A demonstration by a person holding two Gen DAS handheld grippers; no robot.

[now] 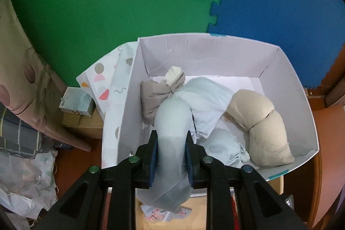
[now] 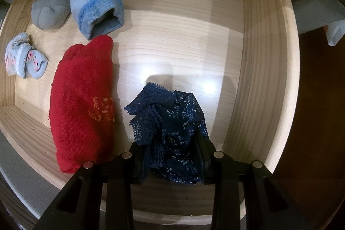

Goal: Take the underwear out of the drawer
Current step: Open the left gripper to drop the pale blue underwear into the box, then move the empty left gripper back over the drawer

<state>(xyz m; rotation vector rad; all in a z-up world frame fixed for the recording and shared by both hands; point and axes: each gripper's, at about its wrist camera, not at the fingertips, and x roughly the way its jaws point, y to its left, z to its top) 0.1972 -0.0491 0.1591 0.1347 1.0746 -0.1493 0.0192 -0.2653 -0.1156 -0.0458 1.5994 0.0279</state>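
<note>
In the right wrist view my right gripper (image 2: 170,156) is shut on navy lace-trimmed underwear (image 2: 170,120) with small white flecks, low inside the wooden drawer (image 2: 265,70). In the left wrist view my left gripper (image 1: 171,156) is shut on a pale blue-grey rolled garment (image 1: 172,122), held above a white cardboard box (image 1: 299,100).
The drawer also holds a folded red knit item (image 2: 82,100), a blue sock (image 2: 94,3), a grey sock (image 2: 51,8) and small floral socks (image 2: 23,57). The box holds beige bundles (image 1: 261,124), a taupe bundle (image 1: 155,96) and pale blue cloth. Green and blue foam mats lie beyond.
</note>
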